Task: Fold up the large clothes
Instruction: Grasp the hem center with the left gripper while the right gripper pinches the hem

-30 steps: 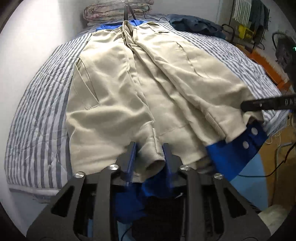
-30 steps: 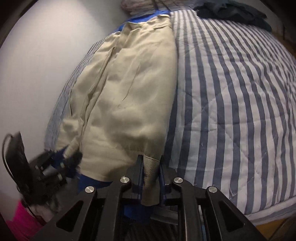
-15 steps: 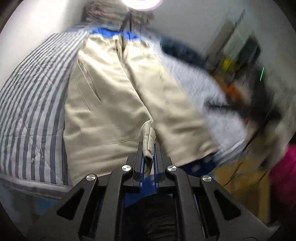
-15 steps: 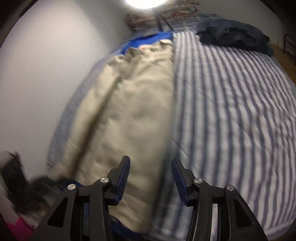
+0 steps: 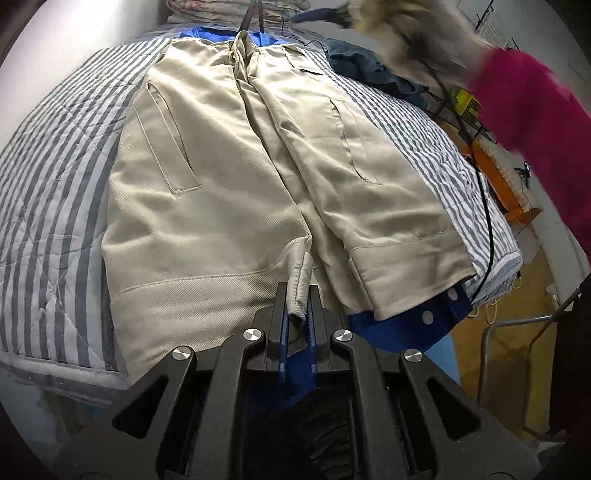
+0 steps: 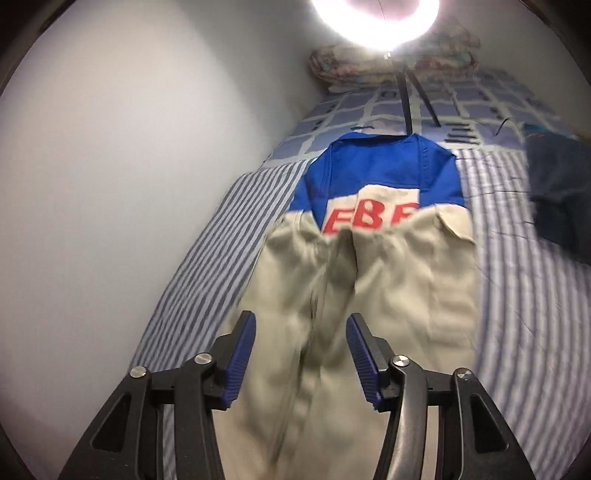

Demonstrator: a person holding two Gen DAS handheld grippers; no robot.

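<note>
Left gripper (image 5: 296,310): my jaws are closed on the ribbed cuff (image 5: 300,286) of the jacket, at the bed's near edge.
Right gripper (image 6: 301,363): my jaws stand wide apart, holding nothing, hovering above the jacket's beige front.
Jacket (image 5: 229,184): beige with blue trim, it lies spread lengthwise on the striped bed (image 5: 48,177), hem at the near edge and collar toward the far end. The right view is blurred, but a blue yoke with red letters (image 6: 369,218) shows.
Hem: a blue band with white snaps (image 5: 428,315) hangs over the bed's near right corner.
Far end: folded bedding (image 6: 391,62) lies under a bright ring lamp (image 6: 375,18); dark clothing (image 5: 369,70) is piled at the far right.
</note>
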